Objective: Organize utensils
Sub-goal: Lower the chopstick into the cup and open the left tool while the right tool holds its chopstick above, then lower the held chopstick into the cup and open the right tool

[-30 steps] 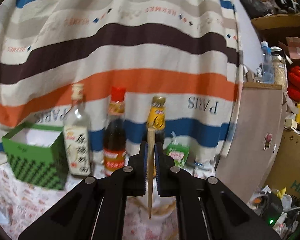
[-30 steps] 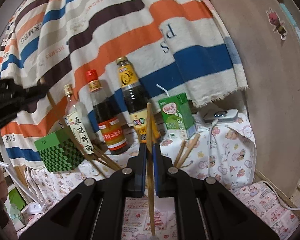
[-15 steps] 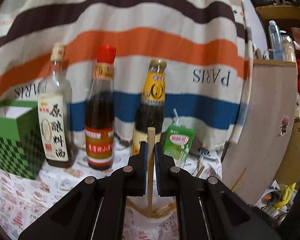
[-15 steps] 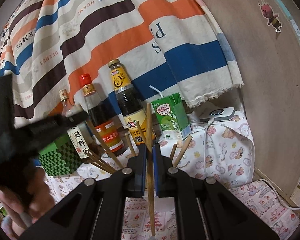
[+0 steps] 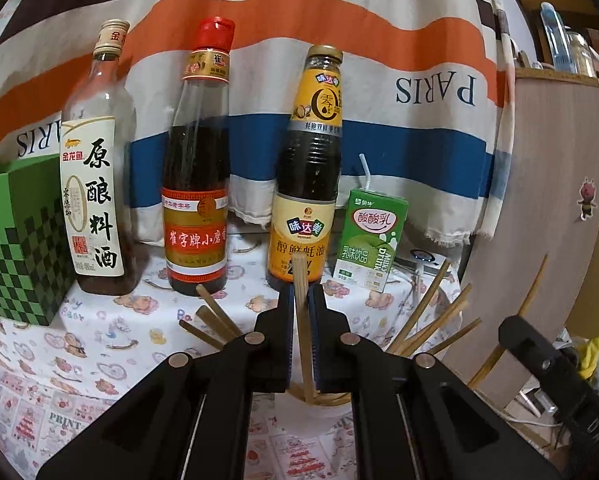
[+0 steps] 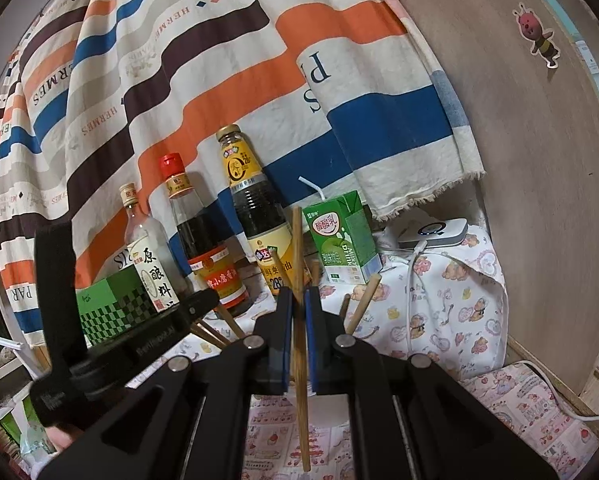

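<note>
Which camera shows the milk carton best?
The left wrist view: the milk carton faces the camera, front label and straw clear, just right of the gripper. The right wrist view shows the carton smaller and angled, its lower left corner behind upright chopsticks.

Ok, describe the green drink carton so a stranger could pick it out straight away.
Find the striped cloth hanging behind the table. Three tall bottles stand in a row before it, and the green drink carton sits at the right end, beside the yellow-labelled bottle. It is the only short, boxy thing there, with a white straw poking from its top.
</note>
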Demonstrator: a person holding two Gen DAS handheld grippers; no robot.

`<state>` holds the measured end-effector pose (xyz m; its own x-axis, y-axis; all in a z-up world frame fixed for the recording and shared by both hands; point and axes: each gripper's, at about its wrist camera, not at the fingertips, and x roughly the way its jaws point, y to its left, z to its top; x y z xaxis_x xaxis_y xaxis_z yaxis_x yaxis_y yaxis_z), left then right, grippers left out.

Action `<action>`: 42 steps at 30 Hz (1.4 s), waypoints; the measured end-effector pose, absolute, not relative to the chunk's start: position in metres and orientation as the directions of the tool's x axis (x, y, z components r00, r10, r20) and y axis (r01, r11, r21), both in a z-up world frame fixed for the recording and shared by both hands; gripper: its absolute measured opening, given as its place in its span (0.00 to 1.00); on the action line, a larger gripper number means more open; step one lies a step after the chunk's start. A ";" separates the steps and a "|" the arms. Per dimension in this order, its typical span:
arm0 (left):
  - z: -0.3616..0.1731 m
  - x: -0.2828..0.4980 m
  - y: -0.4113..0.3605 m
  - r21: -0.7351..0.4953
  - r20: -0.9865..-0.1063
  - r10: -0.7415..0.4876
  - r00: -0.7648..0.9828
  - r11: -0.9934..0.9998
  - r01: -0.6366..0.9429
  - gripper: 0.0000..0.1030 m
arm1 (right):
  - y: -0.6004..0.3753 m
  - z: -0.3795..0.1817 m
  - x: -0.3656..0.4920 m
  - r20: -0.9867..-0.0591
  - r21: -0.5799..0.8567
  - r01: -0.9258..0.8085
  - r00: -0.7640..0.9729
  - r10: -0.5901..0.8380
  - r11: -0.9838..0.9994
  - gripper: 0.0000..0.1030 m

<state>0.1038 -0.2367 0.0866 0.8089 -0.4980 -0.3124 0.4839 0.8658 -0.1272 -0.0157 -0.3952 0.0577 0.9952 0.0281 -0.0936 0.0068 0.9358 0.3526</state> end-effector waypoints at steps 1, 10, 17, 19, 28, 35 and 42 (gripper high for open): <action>0.087 0.103 -0.236 -0.124 -0.312 -0.501 0.807 0.864 0.488 0.06 | -0.395 0.058 -0.016 -0.094 0.352 0.005 0.995 0.031 0.936 0.06; 0.101 0.078 -0.206 -0.111 -0.264 -0.486 0.833 0.873 0.474 0.25 | -0.393 0.062 -0.023 -0.053 0.355 0.002 0.998 0.018 0.935 0.06; 0.095 0.059 -0.144 -0.078 -0.289 -0.385 0.876 0.922 0.380 0.39 | -0.372 0.088 -0.020 0.016 0.274 -0.040 0.999 0.037 0.961 0.06; 0.088 0.055 -0.129 -0.064 -0.299 -0.346 0.889 0.937 0.343 0.45 | -0.365 0.097 -0.016 0.032 0.237 -0.049 0.999 0.042 0.970 0.06; 0.055 0.043 -0.081 -0.056 -0.313 -0.226 0.922 0.974 0.220 0.72 | -0.349 0.127 0.028 0.030 0.148 -0.047 0.999 0.043 0.988 0.06; 0.044 0.041 -0.077 -0.034 -0.319 -0.206 0.925 0.978 0.206 0.82 | -0.342 0.121 0.046 0.020 0.106 -0.004 1.000 0.001 0.994 0.06; 0.038 0.042 -0.080 -0.034 -0.336 -0.216 0.917 0.976 0.217 0.85 | -0.342 0.120 0.051 0.042 0.084 0.014 0.999 -0.017 0.996 0.06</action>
<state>0.0416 -0.0799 0.0378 0.9167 -0.2160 -0.3361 0.2173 0.9755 -0.0342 0.0506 -0.3416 0.1204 0.9990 -0.0173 0.0422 0.0137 0.9964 0.0842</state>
